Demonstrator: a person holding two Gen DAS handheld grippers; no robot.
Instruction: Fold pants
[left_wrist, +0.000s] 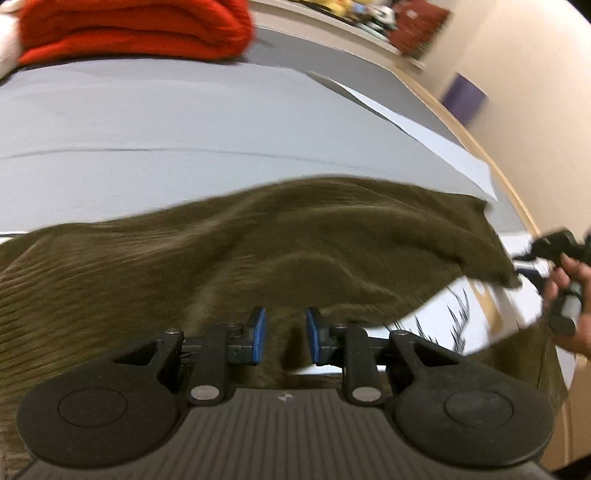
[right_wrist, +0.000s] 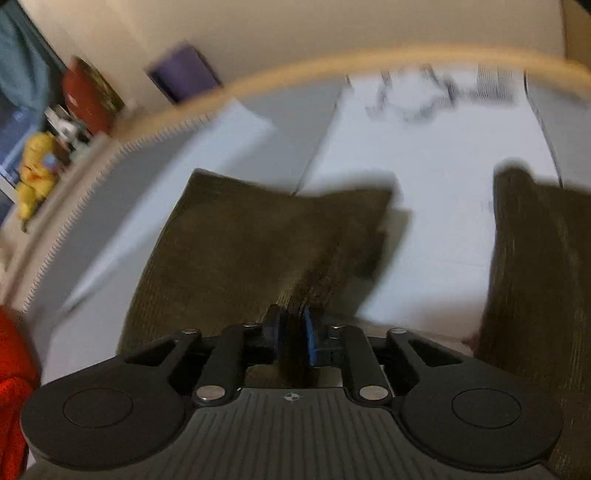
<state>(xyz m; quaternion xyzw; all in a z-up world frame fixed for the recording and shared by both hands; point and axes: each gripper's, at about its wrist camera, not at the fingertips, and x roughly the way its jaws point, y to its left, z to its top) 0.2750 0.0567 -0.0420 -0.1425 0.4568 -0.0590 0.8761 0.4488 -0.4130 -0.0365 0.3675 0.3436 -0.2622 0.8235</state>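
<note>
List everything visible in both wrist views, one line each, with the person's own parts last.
pants: one, olive-brown ribbed, spread on the bed, one edge lifted
bed sheet: one, pale grey-blue, under the pants
folded garment: one, red, far end of the bed
white patterned sheet: one, black markings, beside the pants
plush toy: one, yellow, on the shelf beside the bed
purple object: one, by the wall, blurred
left gripper: black with blue pads, jaws apart over the pants
right gripper: black with blue pads, clamped on a pants fold
hand: one, holding the right gripper
</note>
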